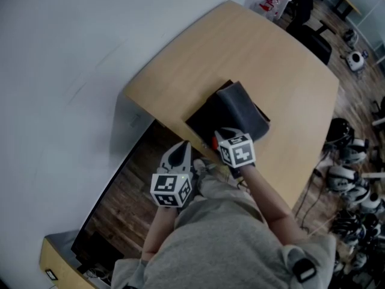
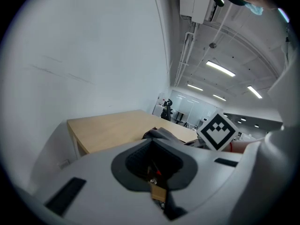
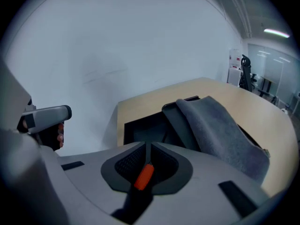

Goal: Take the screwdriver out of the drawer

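Note:
A dark drawer box (image 1: 201, 122) lies on the wooden table (image 1: 252, 47), half covered by a grey cloth (image 1: 243, 110). Its open cavity (image 3: 143, 128) faces me. My right gripper (image 1: 222, 132) points steeply down over the drawer's front, jaws together. An orange screwdriver handle (image 1: 215, 143) shows just left of it. In the right gripper view that handle (image 3: 144, 176) appears through the slit under the shut right gripper (image 3: 146, 144), and I cannot tell if it touches them. My left gripper (image 1: 179, 148) hovers off the table's near edge, shut and empty (image 2: 151, 142).
A white wall (image 1: 60, 71) stands to the left, with wooden floor (image 1: 129, 197) below the table's edge. Helmets and gear (image 1: 349, 179) crowd the floor at the right. A low cabinet (image 1: 60, 264) sits at the bottom left. Office chairs (image 1: 313, 38) stand beyond the table.

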A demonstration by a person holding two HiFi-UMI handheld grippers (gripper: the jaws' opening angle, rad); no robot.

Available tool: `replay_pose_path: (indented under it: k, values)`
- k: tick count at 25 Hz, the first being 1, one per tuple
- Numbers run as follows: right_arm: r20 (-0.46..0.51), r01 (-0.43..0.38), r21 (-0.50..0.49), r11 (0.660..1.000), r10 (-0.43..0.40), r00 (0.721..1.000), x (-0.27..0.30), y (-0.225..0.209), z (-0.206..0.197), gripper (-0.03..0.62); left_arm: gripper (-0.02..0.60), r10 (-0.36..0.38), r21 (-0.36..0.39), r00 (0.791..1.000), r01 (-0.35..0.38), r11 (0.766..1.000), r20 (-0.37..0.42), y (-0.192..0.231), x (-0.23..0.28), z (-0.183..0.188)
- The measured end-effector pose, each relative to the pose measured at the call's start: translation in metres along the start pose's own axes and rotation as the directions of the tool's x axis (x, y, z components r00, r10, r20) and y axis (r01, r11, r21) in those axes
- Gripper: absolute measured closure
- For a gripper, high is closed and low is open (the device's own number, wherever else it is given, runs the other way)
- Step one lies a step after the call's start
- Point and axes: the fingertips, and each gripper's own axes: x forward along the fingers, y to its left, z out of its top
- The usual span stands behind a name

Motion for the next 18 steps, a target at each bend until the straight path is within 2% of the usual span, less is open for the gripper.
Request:
replay_pose_path:
  k: [3,6,13,16,18]
  values:
    - [-0.081,-0.023,0.005,1.0,0.023,0.996,0.016,0.0,-0.005,0.509,0.581,0.007,0.0,1.0,-0.007,1.0,-0.003,0.007,0.007,0.002]
    - [-0.155,-0.032,0.004,0.999,0.032,0.987,0.029,0.002,-0.011,0.472,0.581,0.006,-0.001,1.0,-0.006,1.0,-0.008,0.013,0.013,0.004]
    - [-0.288,-0.007,0.003,1.0,0.007,0.958,0.056,-0.003,-0.034,0.467,0.581,0.0,-0.003,1.0,0.0,1.0,-0.016,0.023,0.027,0.009]
    - [-0.3,-0.066,0.063,0.996,0.082,0.95,0.06,0.017,-0.038,0.467,0.581,-0.003,-0.005,1.0,0.003,1.0,-0.016,0.025,0.031,0.012]
    - [-0.297,-0.079,0.079,0.994,0.099,0.95,0.06,0.021,-0.04,0.467,0.581,-0.006,-0.006,1.0,0.005,1.0,-0.017,0.026,0.033,0.013]
